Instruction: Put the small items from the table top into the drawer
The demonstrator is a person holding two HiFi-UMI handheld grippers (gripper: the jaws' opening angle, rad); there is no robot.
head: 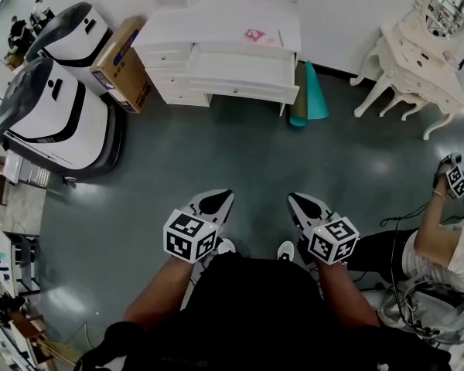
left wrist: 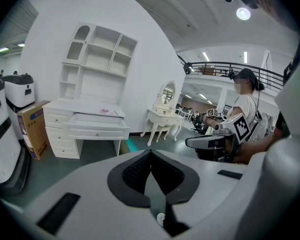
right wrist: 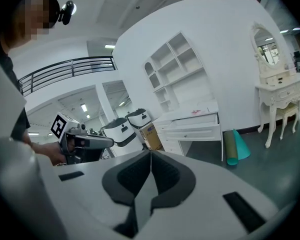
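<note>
Far across the grey floor, against the white wall, stands the white desk [head: 216, 18], its long side running left to right. Its wide drawer [head: 240, 72] is pulled out toward the near side, with its long axis also left to right. Its inside looks plain white from above, and its contents cannot be made out. On the table top behind the drawer, toward the right end, lies a small flat pink item [head: 255, 35], too small to tell which way it points. A cardboard box [head: 124, 64] stands just beside the desk's left end, and a teal roll [head: 315, 95] is by its right leg. Both claws hang low at the near side, well apart from desk and item. The left gripper [left wrist: 151, 154] and right gripper [right wrist: 151, 153] are side by side, each with its jaws closed together on nothing, tips aimed toward the desk.
</note>
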